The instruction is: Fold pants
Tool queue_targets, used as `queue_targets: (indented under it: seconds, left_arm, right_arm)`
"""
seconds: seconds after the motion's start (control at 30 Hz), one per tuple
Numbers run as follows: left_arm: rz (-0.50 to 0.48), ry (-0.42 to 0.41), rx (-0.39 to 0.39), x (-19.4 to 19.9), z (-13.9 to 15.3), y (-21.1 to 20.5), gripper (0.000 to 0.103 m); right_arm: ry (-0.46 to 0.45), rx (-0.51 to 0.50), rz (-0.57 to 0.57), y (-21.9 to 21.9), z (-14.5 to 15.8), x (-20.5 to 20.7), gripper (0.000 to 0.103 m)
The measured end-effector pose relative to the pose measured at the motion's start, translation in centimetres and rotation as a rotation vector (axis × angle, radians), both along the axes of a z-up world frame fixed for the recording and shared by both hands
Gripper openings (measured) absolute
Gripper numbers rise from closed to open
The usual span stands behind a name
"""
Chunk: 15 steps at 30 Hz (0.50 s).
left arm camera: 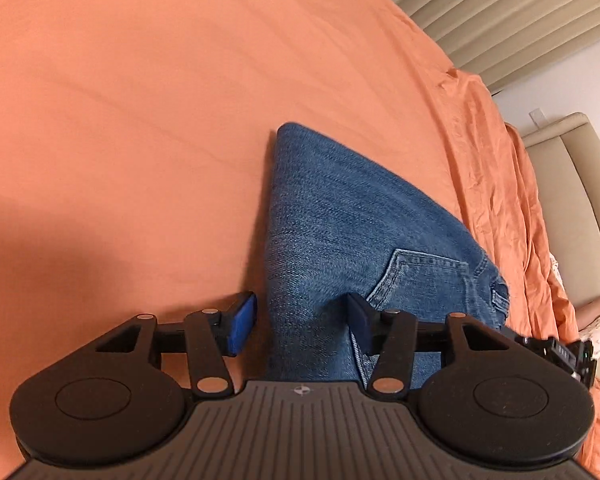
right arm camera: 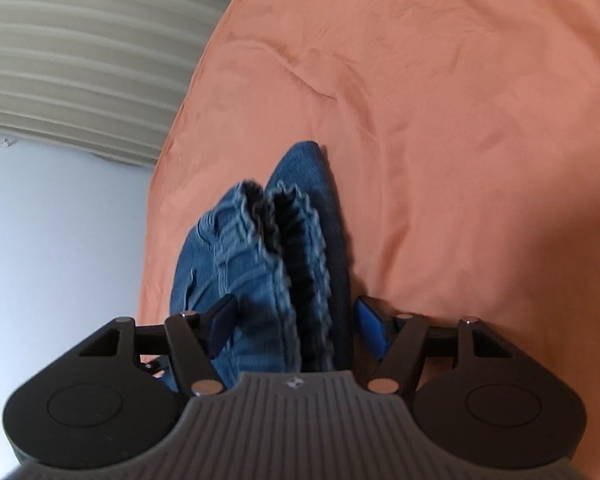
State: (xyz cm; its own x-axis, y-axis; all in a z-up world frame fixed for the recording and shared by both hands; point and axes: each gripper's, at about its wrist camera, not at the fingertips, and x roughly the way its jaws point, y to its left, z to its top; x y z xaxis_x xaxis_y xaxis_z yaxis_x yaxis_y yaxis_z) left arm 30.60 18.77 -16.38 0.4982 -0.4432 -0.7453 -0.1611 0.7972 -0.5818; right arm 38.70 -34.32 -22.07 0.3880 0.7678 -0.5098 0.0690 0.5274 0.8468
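Blue jeans (left arm camera: 340,220) folded on an orange bedsheet (left arm camera: 140,120), near its right edge.

Left gripper (left arm camera: 302,326) spread wide over denim beside a back pocket (left arm camera: 416,280). Right gripper (right arm camera: 296,326) spread too, straddling the bunched waistband (right arm camera: 276,240), not pinching it.

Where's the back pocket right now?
In the left wrist view, the back pocket sits on the jeans, just beyond the left gripper's right finger.
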Motion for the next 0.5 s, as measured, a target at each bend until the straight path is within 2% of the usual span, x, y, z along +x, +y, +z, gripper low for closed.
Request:
queue_targets:
  seconds: [0.07,0.1,0.13,0.17,0.23,0.27,0.3,0.37,0.5]
  left_arm:
    - [0.007,0.011,-0.022,0.3,-0.7,0.2,0.058]
    - [0.013,0.013,-0.044,0.3,-0.9,0.3,0.057]
    - [0.02,0.014,-0.069,0.3,-1.2,0.5,0.053]
    - [0.025,0.013,-0.095,0.2,-1.5,0.7,0.044]
    - [0.03,0.0,-0.118,0.0,-1.7,0.8,0.035]
    - [0.025,-0.013,-0.108,-0.2,-1.5,0.6,0.028]
    - [0.018,-0.028,-0.092,-0.2,-1.2,0.4,0.025]
    - [0.005,-0.053,-0.051,-0.5,-0.3,-0.2,0.018]
    - [0.003,-0.097,-0.023,-1.3,1.9,0.1,0.011]
  right_arm:
    - [0.016,0.021,0.009,0.1,-0.6,1.1,0.057]
    - [0.021,0.027,0.017,0.2,-0.8,1.5,0.052]
    - [0.02,0.023,0.019,0.3,-0.9,1.7,0.048]
    - [0.011,0.021,0.023,0.3,-0.9,1.8,0.043]
    - [-0.01,0.022,0.029,0.3,-0.8,1.5,0.036]
    - [-0.023,0.02,0.035,0.2,-0.7,1.3,0.031]
    - [-0.04,0.013,0.044,0.2,-0.4,1.1,0.027]
    - [-0.079,-0.021,0.068,0.4,0.8,0.8,0.024]
    - [-0.132,-0.101,0.093,1.1,4.1,0.2,0.021]
